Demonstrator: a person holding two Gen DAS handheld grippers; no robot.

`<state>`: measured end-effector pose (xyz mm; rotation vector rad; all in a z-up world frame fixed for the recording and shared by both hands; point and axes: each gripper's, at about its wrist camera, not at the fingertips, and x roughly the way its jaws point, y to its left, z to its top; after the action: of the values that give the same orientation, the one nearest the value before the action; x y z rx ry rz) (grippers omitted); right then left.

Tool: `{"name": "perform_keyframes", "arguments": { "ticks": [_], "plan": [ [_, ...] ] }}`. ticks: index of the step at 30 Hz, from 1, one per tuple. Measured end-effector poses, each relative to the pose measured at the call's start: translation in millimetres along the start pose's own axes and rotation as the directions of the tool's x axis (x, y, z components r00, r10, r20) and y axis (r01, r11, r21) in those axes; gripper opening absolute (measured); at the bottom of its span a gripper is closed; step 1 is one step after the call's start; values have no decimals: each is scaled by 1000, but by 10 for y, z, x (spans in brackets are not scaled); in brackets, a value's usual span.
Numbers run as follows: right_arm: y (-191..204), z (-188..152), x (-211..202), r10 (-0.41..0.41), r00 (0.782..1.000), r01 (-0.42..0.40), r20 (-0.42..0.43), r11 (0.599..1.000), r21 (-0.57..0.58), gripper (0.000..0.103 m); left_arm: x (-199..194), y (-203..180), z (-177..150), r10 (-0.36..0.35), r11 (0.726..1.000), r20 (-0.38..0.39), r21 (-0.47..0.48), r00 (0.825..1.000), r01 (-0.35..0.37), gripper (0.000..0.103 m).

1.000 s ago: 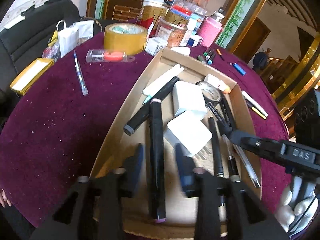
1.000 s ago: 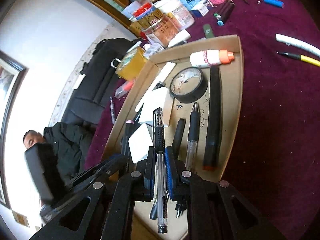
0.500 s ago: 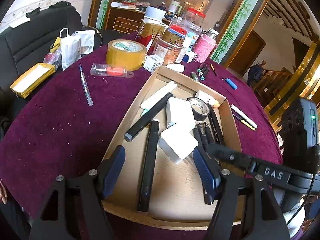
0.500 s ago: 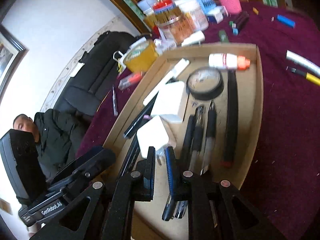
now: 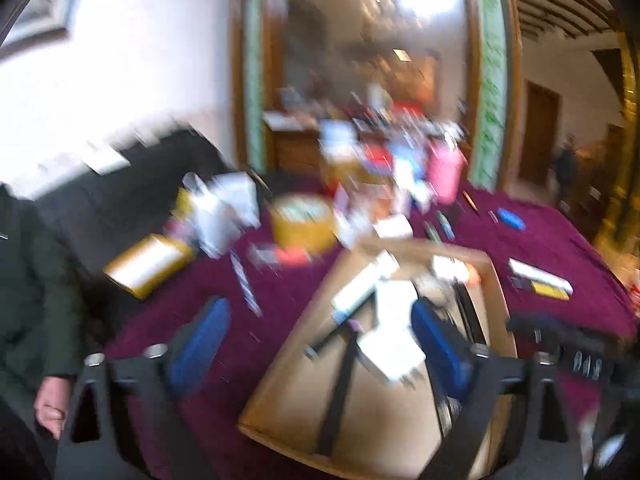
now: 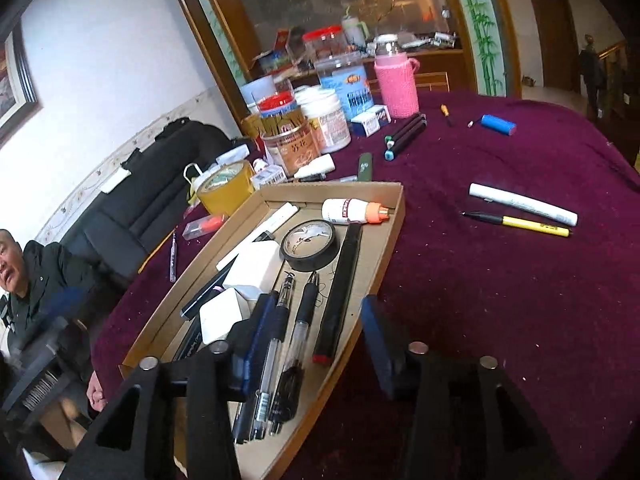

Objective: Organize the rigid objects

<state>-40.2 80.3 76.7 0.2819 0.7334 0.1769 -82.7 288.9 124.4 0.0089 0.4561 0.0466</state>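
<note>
Both the left gripper (image 5: 320, 344) and right gripper (image 6: 316, 344) hang with jaws spread, empty. The cardboard tray (image 6: 394, 216) holds pens, chargers, tape and glue. Outstanding: yellow pen (image 6: 520, 222), white tube (image 6: 524, 204) (both on the cloth), blue battery (image 6: 498, 124).

maroon tablecloth (image 6: 500, 280), tan cardboard tray (image 6: 384, 236), black tape roll (image 6: 310, 245), pink knitted bottle (image 6: 396, 84)

Left gripper (image 5: 318, 344) over the cardboard tray (image 5: 496, 280), blurred.
Jaws wide apart, empty; white adapters (image 5: 390, 354) and a black marker (image 5: 340, 384) lie inside.
</note>
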Motion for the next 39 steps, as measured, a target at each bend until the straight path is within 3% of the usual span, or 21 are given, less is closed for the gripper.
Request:
{"name": "perform_keyframes", "arguments": {
  "ticks": [1,3,8,11,18,25,39],
  "plan": [
    [11,-18,-43,-2,1000,2,20,1000,-5,59,-127,-11,36,-3,1000,64,-11,998,3,103],
    [32,-63,-150,-6,998,7,57,1000,-16,69,-224,6,86,-59,997,103,-46,993,64,103],
    [199,-176,-280,-15,993,26,114,995,-99,76,80,-14,136,-169,978,-101,-142,981,154,103],
    [283,-254,-323,-25,992,44,126,987,-152,80,114,-21,103,-196,969,-124,-175,973,173,103],
    [332,-335,-326,-31,991,57,133,980,-190,82,-72,-128,118,-89,992,-59,-90,994,84,103],
    [344,-368,-315,-37,991,62,125,978,-198,82,26,-111,44,-10,997,-124,-76,992,0,103],
    [448,-427,-258,-54,992,82,115,965,-250,87,139,-51,-15,51,996,-168,-65,984,-63,103]
  ]
}}
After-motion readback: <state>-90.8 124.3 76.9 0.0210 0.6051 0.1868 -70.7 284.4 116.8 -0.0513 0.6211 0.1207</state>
